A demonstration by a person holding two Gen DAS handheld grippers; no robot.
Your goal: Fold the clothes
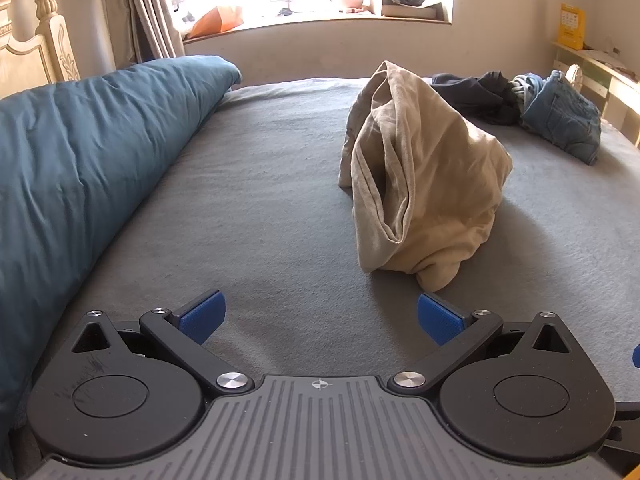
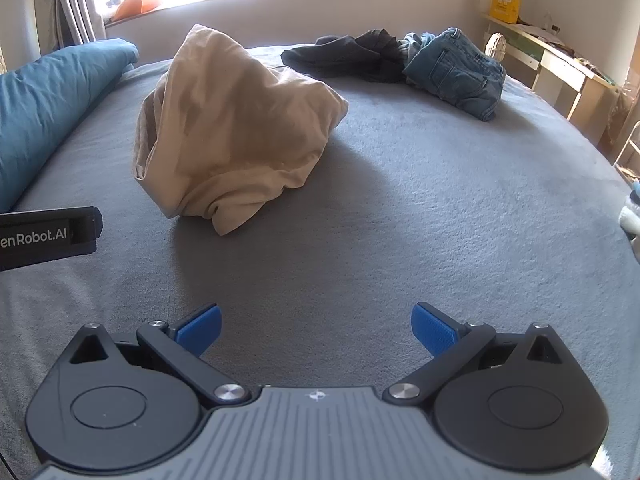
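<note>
beige garment (image 1: pixel 424 176) heaped, one jeans (image 2: pixel 456 70), left gripper (image 1: pixel 320 318), right gripper (image 2: pixel 316 328) spread wide, empty

windowsill items (image 1: pixel 352 0) washed out by glare, blue duvet (image 1: pixel 80 168) cut off left

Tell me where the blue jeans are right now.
The blue jeans lie crumpled at the bed's far right, touching a dark garment on their left, beyond the beige garment; both grippers are open and nowhere near them.

Beige garment (image 1: pixel 420 168), grey bedsheet (image 1: pixel 260 200), teal duvet (image 1: pixel 80 152), blue jeans (image 2: pixel 456 72)
</note>
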